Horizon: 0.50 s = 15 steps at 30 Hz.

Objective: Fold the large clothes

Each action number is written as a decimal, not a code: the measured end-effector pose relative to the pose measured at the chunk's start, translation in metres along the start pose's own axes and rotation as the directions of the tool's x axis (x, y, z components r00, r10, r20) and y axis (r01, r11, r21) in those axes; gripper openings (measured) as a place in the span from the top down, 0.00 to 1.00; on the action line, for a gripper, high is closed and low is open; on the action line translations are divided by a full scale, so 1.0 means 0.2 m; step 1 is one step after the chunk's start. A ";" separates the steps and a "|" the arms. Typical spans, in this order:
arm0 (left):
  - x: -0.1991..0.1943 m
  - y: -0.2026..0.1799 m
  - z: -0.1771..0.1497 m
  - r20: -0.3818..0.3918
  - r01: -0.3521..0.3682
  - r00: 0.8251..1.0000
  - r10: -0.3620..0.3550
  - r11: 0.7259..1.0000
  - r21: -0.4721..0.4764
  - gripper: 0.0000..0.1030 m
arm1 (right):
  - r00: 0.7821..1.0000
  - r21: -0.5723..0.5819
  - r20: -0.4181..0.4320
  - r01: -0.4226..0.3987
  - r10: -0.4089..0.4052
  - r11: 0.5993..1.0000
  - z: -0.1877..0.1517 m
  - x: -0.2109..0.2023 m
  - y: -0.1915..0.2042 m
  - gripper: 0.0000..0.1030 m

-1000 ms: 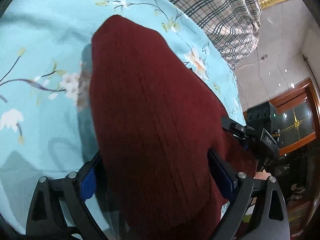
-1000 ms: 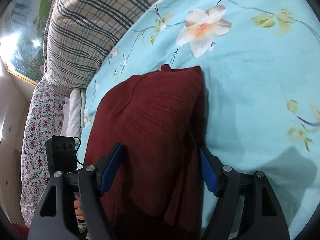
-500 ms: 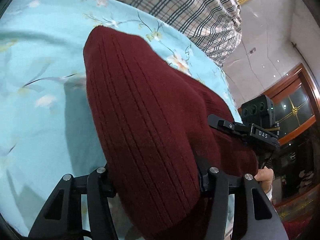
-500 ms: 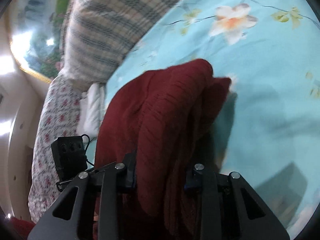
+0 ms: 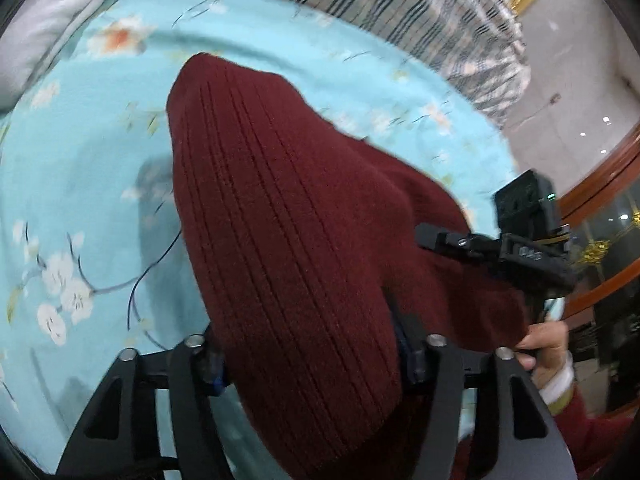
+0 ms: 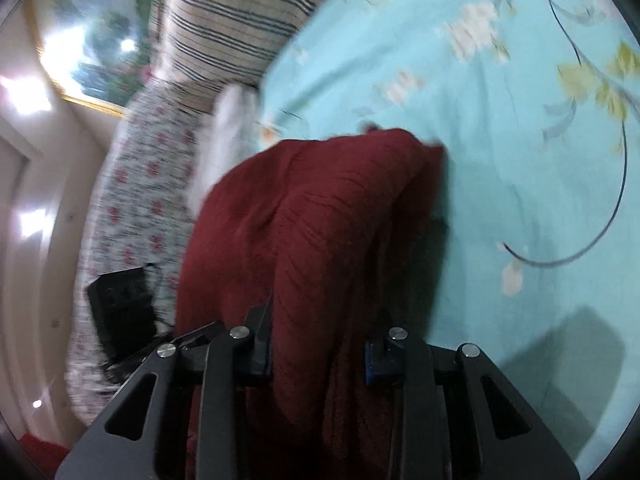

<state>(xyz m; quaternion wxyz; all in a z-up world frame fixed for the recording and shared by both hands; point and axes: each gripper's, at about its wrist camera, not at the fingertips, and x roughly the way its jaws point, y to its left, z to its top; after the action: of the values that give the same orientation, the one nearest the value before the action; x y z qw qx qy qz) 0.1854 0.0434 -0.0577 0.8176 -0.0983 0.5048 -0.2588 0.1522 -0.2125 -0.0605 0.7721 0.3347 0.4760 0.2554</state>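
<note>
**Maroon sweater held between both grippers above the bed**

The maroon ribbed sweater is bunched and lifted over the floral turquoise bedsheet. It is clenched by the left gripper and the right gripper, whose fingers are easing apart slightly. A plaid pillow lies at twelve o'clock.

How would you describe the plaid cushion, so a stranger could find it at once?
Start at the turquoise flowered bedsheet. At its far edge lies the plaid cushion, beige with dark stripes. Beside it are a white pillow and a red-flowered cloth; only this one is checked.
</note>
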 end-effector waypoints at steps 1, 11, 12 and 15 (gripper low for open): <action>0.00 0.02 -0.01 0.019 0.013 1.000 -0.013 1.000 -0.013 0.33 | 1.000 0.007 0.007 0.004 -0.005 1.000 -0.01 0.00 -0.02 0.57; -0.18 -0.09 -0.10 0.113 -0.091 0.989 0.092 0.996 -0.018 0.27 | 0.988 0.008 0.104 0.116 -0.116 0.993 -0.05 -0.23 0.05 0.45; -0.21 -0.10 -0.12 0.133 -0.101 0.986 0.102 0.995 -0.017 0.27 | 0.986 0.007 0.119 0.117 -0.117 0.993 -0.06 -0.26 0.06 0.45; -0.33 -0.14 -0.21 0.184 -0.098 0.978 0.097 0.995 0.000 0.27 | 0.983 -0.014 0.156 0.096 -0.093 0.995 -0.11 -0.35 0.11 0.45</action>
<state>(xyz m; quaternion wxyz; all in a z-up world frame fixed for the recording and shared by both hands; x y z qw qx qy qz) 0.1162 0.0591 -0.0142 0.8728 -0.0931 0.4304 -0.2106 0.1014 -0.2421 -0.0110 0.8216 0.3224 0.4269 0.1968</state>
